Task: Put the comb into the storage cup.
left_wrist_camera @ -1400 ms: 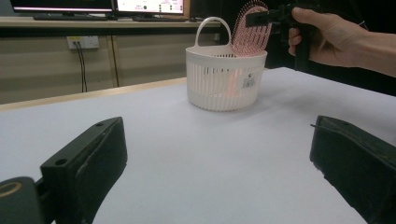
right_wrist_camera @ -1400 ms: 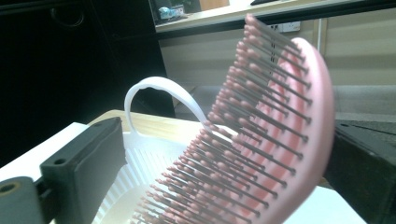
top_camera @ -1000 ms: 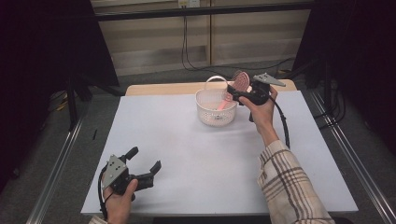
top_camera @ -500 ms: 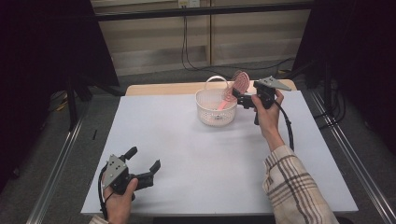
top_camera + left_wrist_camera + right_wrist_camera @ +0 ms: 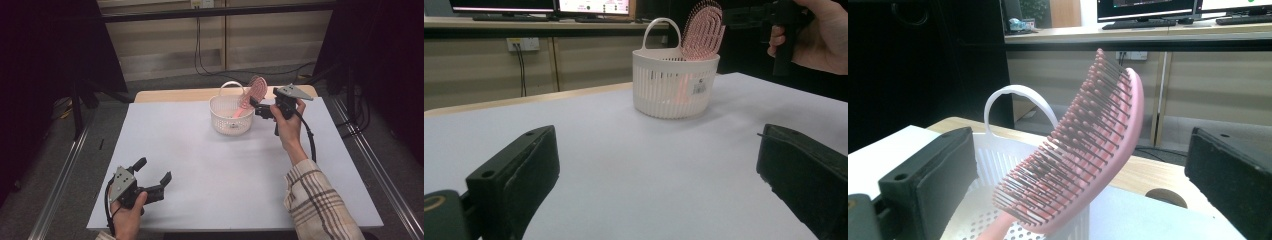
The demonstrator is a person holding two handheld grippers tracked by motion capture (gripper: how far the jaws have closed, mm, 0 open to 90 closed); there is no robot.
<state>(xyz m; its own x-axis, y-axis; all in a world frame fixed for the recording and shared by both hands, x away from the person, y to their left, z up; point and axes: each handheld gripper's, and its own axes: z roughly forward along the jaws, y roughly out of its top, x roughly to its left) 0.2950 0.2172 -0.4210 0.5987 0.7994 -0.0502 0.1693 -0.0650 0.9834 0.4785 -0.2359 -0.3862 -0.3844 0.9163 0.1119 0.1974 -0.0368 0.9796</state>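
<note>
A pink hairbrush [image 5: 254, 91] stands tilted in a white slatted basket [image 5: 229, 119] with a hoop handle, at the far middle of the white tabletop [image 5: 200, 160]. Its bristled head [image 5: 1083, 145] sticks up over the basket's right rim, and its handle is down inside the basket [image 5: 998, 165]. My right gripper [image 5: 256, 108] is just right of the basket, jaws open on either side of the brush head and apart from it. My left gripper [image 5: 155, 169] rests open near the front left edge, nothing between its jaws. From there the basket [image 5: 674, 85] and brush [image 5: 704, 30] stand far ahead.
A wooden strip [image 5: 170, 94] runs along the table's far edge. Metal rails [image 5: 65, 175] flank the table on the floor. Desks with monitors [image 5: 594, 6] stand beyond. The person's plaid sleeve [image 5: 320, 205] lies over the front right of the table.
The right gripper has drawn back to the right from the basket, and its jaws stand apart from the brush, which now leans in the basket. The left gripper has stayed still.
</note>
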